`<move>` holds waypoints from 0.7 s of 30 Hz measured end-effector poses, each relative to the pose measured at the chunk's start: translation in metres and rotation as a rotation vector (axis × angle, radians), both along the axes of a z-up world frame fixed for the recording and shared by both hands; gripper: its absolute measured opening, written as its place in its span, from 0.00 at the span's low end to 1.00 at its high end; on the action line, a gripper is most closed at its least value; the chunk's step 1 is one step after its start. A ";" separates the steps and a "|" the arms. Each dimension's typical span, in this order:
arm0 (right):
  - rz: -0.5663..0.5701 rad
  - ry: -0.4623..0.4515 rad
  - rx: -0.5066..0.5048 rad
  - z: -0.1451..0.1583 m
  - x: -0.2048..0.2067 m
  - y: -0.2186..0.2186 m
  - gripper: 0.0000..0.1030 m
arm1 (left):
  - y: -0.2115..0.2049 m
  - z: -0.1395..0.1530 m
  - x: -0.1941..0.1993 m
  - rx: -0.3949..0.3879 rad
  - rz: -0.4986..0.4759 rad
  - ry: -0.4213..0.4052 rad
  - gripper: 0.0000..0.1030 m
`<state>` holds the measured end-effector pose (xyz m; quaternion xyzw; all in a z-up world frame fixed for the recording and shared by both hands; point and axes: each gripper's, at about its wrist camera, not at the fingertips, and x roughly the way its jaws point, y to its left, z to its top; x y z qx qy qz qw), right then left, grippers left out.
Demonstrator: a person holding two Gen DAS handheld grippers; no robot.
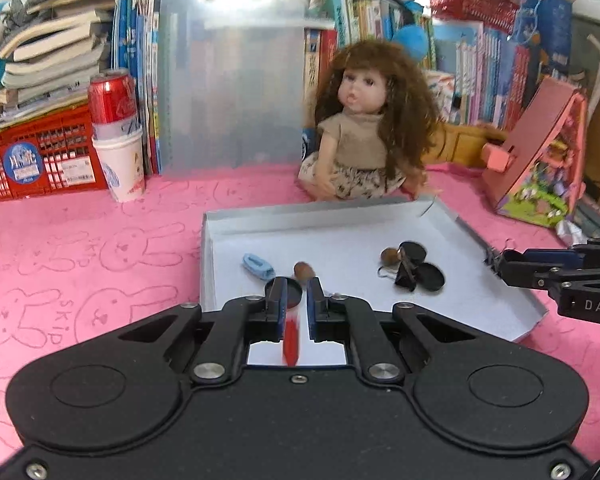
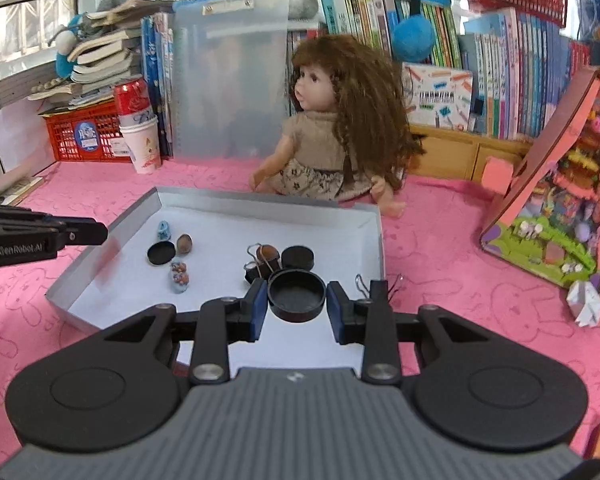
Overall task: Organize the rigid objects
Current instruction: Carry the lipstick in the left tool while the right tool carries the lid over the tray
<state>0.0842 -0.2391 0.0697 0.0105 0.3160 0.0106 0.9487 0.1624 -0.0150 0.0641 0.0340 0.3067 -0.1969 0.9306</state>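
The right tongs (image 2: 298, 307) grip a black cap (image 2: 297, 295); the left tongs (image 1: 293, 300) pinch a red stick (image 1: 291, 340). Lower both gently into the tray (image 2: 100, 256).

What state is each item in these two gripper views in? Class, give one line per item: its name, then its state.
Left gripper: shut on a thin red object.
Right gripper: shut on a black round cap, hollow side up.
Shallow white box: open, small items lying inside.
Red can: upright, standing in a paper cup.
Doll: sitting upright behind the box.
Clear folder: standing against the books.
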 end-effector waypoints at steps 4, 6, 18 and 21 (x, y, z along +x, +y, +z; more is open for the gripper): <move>-0.020 0.033 0.023 -0.013 0.011 -0.002 0.37 | -0.006 -0.016 0.008 0.012 0.009 0.025 0.09; -0.032 0.049 0.040 -0.020 0.015 -0.003 0.37 | -0.008 -0.023 0.012 0.017 0.013 0.044 0.09; -0.042 0.089 0.053 -0.040 0.025 -0.001 0.37 | -0.019 -0.043 0.015 0.031 -0.008 0.084 0.10; -0.042 0.093 0.052 -0.042 0.026 0.000 0.37 | -0.020 -0.044 0.015 0.035 -0.008 0.088 0.10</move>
